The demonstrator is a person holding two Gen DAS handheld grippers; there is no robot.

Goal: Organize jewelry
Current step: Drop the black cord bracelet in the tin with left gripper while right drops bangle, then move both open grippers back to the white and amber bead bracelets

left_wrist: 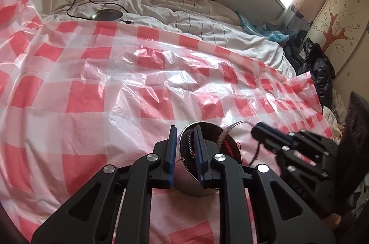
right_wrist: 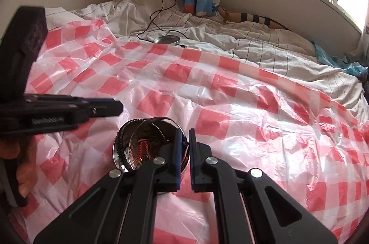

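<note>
A shiny metal cup (left_wrist: 189, 186) stands on the red-and-white checked plastic sheet (left_wrist: 92, 82). It holds a black beaded bracelet (right_wrist: 120, 142), a red chain (right_wrist: 143, 148) and a dotted band (right_wrist: 159, 125). My left gripper (left_wrist: 185, 131) hovers just above and before the cup, its blue pads a narrow gap apart with nothing pressed between them; the right wrist view shows the left gripper (right_wrist: 120, 106) up and left of the cup (right_wrist: 116, 158). My right gripper (right_wrist: 185, 132) is shut on a thin dark cord (left_wrist: 256, 152), which dangles from the right gripper (left_wrist: 256, 128) beside the cup.
White striped bedding (left_wrist: 207, 20) lies beyond the sheet, with a round metal disc (left_wrist: 106, 14) and its black cable on it. A black jacket (left_wrist: 320, 68) is heaped at the bed's right edge. A person's fingers (right_wrist: 23, 165) hold the left gripper's handle.
</note>
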